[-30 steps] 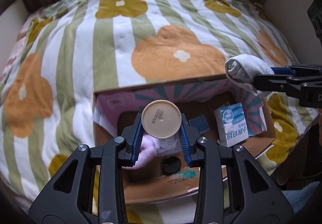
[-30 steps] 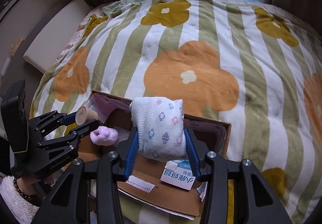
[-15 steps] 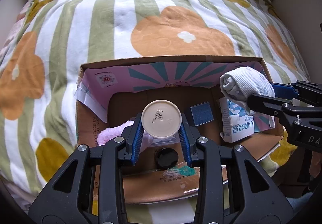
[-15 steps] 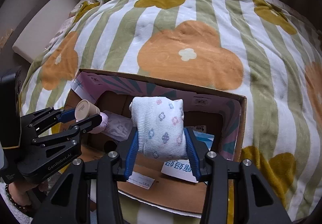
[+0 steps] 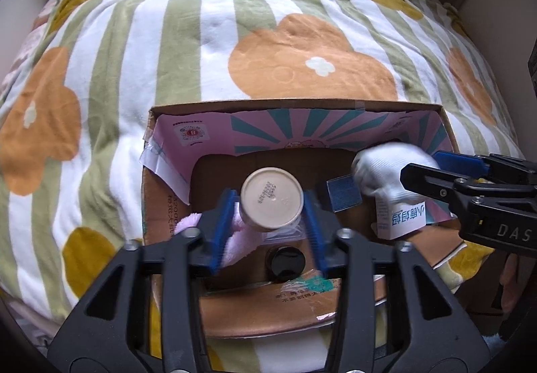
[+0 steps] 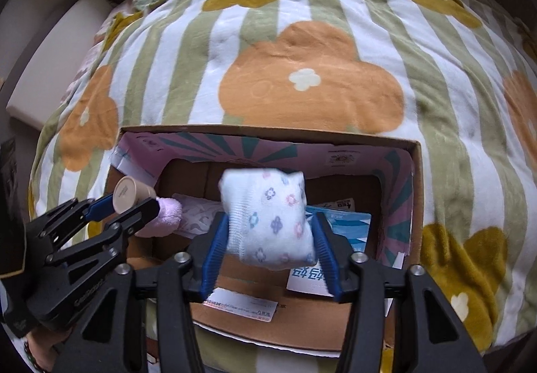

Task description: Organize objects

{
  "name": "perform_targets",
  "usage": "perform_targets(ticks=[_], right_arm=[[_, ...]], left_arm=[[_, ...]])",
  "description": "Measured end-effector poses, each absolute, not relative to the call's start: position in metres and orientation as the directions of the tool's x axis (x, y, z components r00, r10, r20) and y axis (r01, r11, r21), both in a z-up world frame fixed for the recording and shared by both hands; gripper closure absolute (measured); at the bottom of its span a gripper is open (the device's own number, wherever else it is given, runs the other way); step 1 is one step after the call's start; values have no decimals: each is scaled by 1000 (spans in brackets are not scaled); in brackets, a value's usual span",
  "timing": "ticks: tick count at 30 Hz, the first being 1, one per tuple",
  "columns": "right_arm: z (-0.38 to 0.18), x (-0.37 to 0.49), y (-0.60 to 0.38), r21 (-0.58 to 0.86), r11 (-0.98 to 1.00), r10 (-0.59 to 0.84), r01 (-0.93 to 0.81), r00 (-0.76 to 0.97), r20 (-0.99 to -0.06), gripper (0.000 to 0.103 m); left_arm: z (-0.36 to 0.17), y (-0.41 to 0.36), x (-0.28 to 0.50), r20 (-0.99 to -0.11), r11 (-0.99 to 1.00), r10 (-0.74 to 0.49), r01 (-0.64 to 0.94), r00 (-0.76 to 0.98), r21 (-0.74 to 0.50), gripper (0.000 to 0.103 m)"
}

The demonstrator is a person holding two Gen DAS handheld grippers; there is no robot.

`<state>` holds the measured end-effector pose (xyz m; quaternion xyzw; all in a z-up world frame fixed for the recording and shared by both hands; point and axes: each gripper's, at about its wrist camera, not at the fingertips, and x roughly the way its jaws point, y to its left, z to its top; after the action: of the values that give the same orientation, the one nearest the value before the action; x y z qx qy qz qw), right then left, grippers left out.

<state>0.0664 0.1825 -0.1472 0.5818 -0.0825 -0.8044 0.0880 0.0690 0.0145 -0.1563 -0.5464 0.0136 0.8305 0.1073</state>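
An open cardboard box [image 5: 295, 106] with a pink printed inner wall lies on a flowered blanket; it also shows in the right wrist view [image 6: 268, 133]. My left gripper [image 5: 270, 215] is shut on a beige round bottle [image 5: 272, 197], held over the box's left part; the bottle also shows in the right wrist view [image 6: 129, 193]. My right gripper [image 6: 268, 233] is shut on a rolled white sock with small flowers [image 6: 266, 217], held over the box's right part; the sock also shows in the left wrist view [image 5: 389, 171].
Inside the box lie a pink fluffy cloth [image 5: 235, 238], a black cap [image 5: 285, 264], a small blue packet [image 5: 342, 192] and a white and blue carton [image 5: 401, 218]. The striped flowered blanket [image 5: 235, 37] surrounds the box. A pale cushion [image 6: 50, 71] lies at the left.
Both grippers have moved forward and down over the open box with their objects still held. The box interior now fills more of both views.
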Motion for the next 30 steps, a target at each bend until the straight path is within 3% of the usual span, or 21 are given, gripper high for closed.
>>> perform_targets(ticks=[1,2,5,17,30], right_arm=[[-147,67,185,238,-971,-237,35,-311,-920,30],[-148,67,186,245,-969,-241,27,-307,-921,17],[-153,66,189,267,-963,-264,24,-267,-927,3],[-134,71,197,193,-981,-183,-1,-309,-933,2],[-60,59,210,95,-994,-68,-44,-419,-905,2]], left_arm=[[-156,15,69,-911,-976,163,-196,-379,-93,6],[-154,15,70,-904,-976,167,-198,-394,-94,0],[-154,14,70,-904,-973,191,-198,-383,-122,0],[-136,8,73,-903,-977,188,-171,-385,-131,0],[-60,-4,52,-857,-988,153,-107,-493,-115,0]])
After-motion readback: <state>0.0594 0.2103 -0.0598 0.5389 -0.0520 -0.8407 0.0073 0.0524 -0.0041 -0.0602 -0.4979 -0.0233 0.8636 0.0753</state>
